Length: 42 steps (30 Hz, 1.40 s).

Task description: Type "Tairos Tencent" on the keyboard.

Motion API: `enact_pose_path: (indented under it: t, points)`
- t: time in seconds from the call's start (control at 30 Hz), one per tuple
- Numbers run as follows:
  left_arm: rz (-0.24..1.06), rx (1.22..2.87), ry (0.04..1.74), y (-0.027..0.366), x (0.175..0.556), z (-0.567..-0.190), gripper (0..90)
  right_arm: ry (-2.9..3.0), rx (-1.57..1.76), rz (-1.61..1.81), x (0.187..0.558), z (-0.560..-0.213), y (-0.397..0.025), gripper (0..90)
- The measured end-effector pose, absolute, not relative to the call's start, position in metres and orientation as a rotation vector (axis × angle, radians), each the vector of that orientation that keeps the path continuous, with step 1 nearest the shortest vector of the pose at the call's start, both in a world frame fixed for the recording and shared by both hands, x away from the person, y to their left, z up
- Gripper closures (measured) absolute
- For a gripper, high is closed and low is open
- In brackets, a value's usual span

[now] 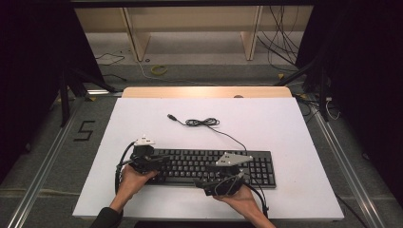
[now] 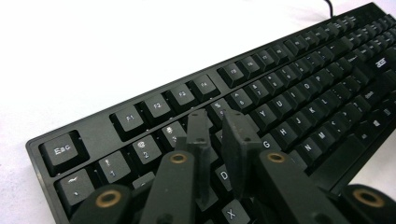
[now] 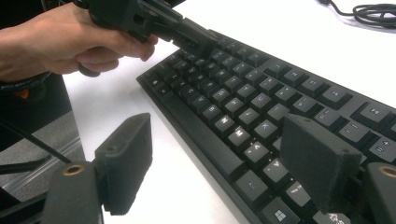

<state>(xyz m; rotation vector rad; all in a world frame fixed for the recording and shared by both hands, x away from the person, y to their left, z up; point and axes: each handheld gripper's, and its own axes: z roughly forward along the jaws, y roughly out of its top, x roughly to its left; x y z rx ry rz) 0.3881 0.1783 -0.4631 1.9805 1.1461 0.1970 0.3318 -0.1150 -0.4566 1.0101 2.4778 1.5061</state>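
Observation:
A black keyboard (image 1: 209,166) lies across the near half of the white table, its cable (image 1: 204,122) coiled behind it with the USB plug loose. My left gripper (image 1: 161,159) rests over the keyboard's left end. In the left gripper view its jaws (image 2: 215,122) stand almost together, nothing between them, tips just above the number and upper letter rows of the keyboard (image 2: 299,88). My right gripper (image 1: 203,183) sits at the keyboard's front edge. Its jaws (image 3: 222,158) are wide apart, one off the keyboard (image 3: 261,102) over the table, the other above the bottom-row keys.
The white tabletop (image 1: 266,123) has free room behind and to the right of the keyboard. In the right gripper view a hand (image 3: 60,42) holds the left gripper (image 3: 182,32) over the far keys. Wooden shelving and floor cables lie beyond the table.

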Motion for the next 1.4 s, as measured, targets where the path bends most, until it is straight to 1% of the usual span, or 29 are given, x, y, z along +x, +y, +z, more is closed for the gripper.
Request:
enact_pose_path:
  t: [0.23, 0.27, 0.33, 0.43, 0.6, 0.73, 0.9, 1.13, 1.4]
  points:
    - [0.181, 1.967, 1.139, 0.181, 0.385, -0.460, 67.5, 2.476, 1.011, 1.505, 0.333, -0.457, -0.115, 26.5]
    - [0.179, 1.956, 1.147, 0.181, 0.384, -0.460, 65.1, 2.475, 1.011, 1.505, 0.333, -0.457, -0.115, 26.5]
    - [0.179, 1.953, 1.159, 0.182, 0.383, -0.460, 57.2, 2.476, 1.013, 1.506, 0.333, -0.457, -0.115, 26.6]
    - [0.169, 1.937, 1.161, 0.184, 0.381, -0.460, 50.6, 2.478, 1.012, 1.503, 0.334, -0.457, -0.114, 26.8]
    - [0.150, 1.899, 1.157, 0.189, 0.375, -0.458, 43.7, 2.477, 1.012, 1.503, 0.335, -0.457, -0.113, 27.7]
    - [0.154, 1.874, 1.143, 0.190, 0.370, -0.456, 40.7, 2.477, 1.015, 1.500, 0.338, -0.458, -0.112, 30.3]
    - [0.163, 1.857, 1.121, 0.191, 0.364, -0.455, 37.6, 2.478, 1.016, 1.493, 0.341, -0.458, -0.110, 36.6]
    - [0.179, 1.838, 1.104, 0.196, 0.353, -0.456, 32.7, 2.498, 1.023, 1.460, 0.347, -0.459, -0.103, 50.0]
    - [0.189, 1.816, 1.073, 0.201, 0.345, -0.457, 32.4, 2.507, 1.023, 1.428, 0.354, -0.463, -0.097, 65.7]
